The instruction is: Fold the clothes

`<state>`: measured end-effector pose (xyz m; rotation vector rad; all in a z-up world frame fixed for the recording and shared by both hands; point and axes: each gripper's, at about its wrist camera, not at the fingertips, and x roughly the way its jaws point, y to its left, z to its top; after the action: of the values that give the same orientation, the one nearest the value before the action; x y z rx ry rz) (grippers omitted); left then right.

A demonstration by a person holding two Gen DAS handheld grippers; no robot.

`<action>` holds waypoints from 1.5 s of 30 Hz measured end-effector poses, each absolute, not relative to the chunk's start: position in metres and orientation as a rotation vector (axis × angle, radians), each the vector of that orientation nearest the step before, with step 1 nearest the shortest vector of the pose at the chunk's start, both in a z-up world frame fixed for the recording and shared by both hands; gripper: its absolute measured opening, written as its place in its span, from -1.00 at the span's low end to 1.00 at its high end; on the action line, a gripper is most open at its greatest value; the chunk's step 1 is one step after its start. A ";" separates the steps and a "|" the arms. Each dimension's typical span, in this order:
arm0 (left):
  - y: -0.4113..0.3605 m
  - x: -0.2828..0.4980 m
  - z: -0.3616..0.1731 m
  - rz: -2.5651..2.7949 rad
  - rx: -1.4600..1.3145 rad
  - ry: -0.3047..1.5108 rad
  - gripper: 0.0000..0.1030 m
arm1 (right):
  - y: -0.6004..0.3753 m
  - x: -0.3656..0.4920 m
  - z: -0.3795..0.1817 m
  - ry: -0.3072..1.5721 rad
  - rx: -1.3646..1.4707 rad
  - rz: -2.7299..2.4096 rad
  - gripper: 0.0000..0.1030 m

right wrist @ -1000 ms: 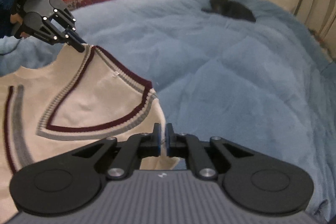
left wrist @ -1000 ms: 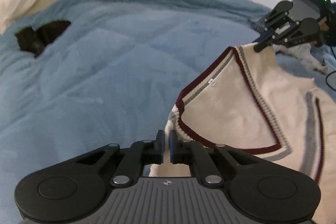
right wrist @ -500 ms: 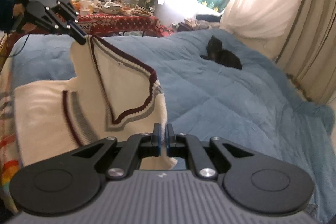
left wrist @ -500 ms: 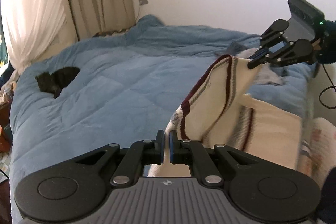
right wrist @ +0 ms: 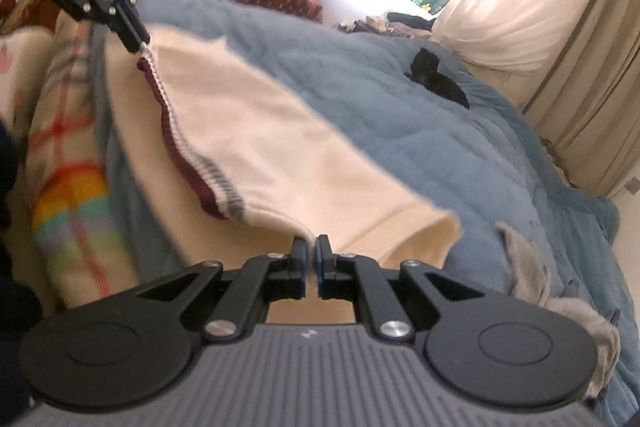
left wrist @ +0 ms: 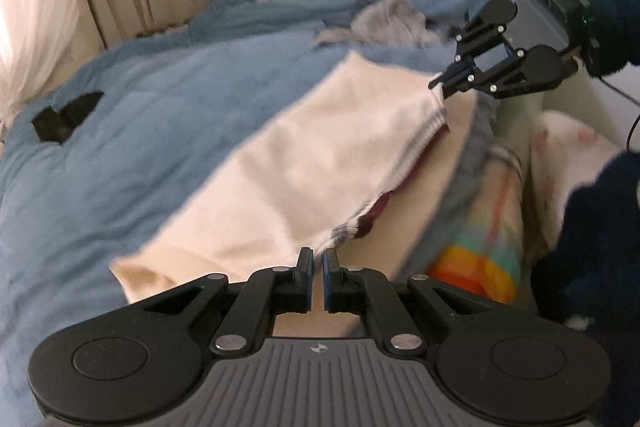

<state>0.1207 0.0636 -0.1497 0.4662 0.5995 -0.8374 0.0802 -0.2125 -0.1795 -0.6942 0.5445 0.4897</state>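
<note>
Tools come first. The left tool [left wrist: 317, 261] has its two fingers pressed together, pinching one corner of the cream sweater [left wrist: 312, 163]. The right tool [right wrist: 312, 251] is pressed together too, pinching the other corner by the dark red and grey trim [right wrist: 188, 163]. The sweater hangs stretched between the two tools, lifted up over the blue blanket [left wrist: 140, 99] on the bed. A striped rainbow blanket [right wrist: 68, 195] lies at the bed's edge, under the sweater. A grey cloth [right wrist: 532, 267] sits on the blue blanket beside the right tool. A black thing [right wrist: 436, 79] lies farther away on the bed. Curtains [right wrist: 588, 87] hang behind.
</note>
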 end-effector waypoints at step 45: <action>0.125 0.142 -0.198 -0.343 -0.987 0.912 -0.91 | -0.278 0.122 -0.249 0.713 1.196 0.143 -0.87</action>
<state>0.1416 0.1246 -0.1978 -0.9868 0.9125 -0.3434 0.1224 -0.2784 -0.2486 1.1959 0.7126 0.1429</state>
